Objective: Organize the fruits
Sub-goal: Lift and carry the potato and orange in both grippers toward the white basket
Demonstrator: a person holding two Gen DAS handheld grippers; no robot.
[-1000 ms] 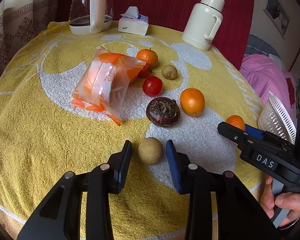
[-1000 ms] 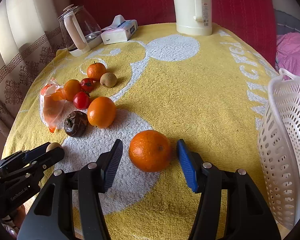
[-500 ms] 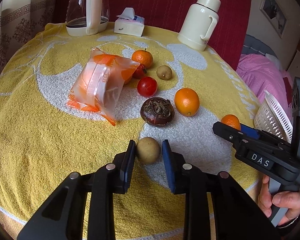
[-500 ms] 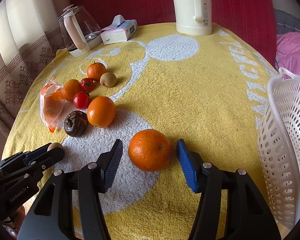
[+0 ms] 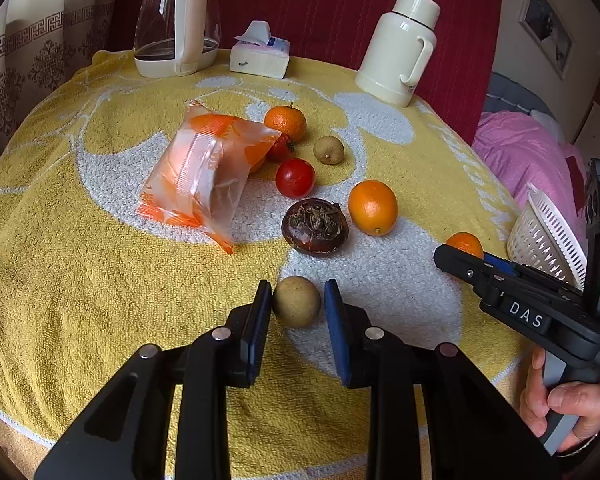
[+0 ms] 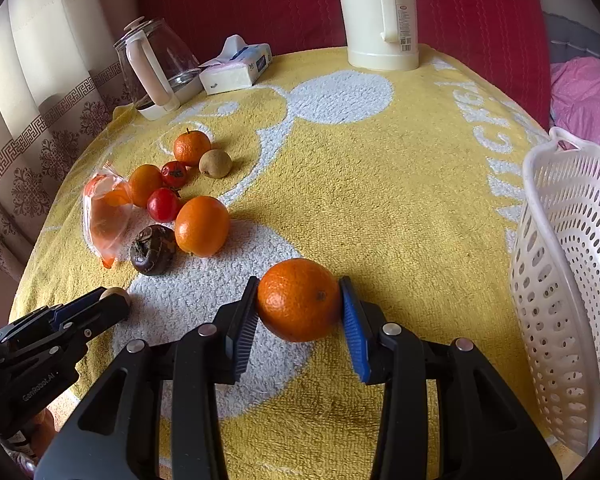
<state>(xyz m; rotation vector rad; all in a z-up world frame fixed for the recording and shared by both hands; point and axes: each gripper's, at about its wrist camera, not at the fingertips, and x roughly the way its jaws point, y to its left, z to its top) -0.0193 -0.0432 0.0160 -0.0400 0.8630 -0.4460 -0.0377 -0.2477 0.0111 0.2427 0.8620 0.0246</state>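
Observation:
My left gripper (image 5: 297, 304) is shut on a small tan round fruit (image 5: 296, 301) on the yellow towel. My right gripper (image 6: 300, 304) is shut on an orange (image 6: 299, 300), both blue pads touching its sides. Loose fruit lies beyond: a dark brown fruit (image 5: 315, 226), an orange (image 5: 373, 207), a red tomato (image 5: 295, 177), a second tomato (image 5: 281, 148), a mandarin (image 5: 285, 121), a small tan fruit (image 5: 329, 150). A white perforated basket (image 6: 568, 280) stands to the right of my right gripper.
An orange plastic bag (image 5: 208, 172) lies left of the fruit. A glass kettle (image 5: 176, 24), a tissue box (image 5: 260, 54) and a cream thermos (image 5: 400, 48) stand along the back. The table edge drops off at the front and the right.
Both grippers have closed: the left onto the tan fruit, the right onto the orange. The left gripper also moved forward a little.

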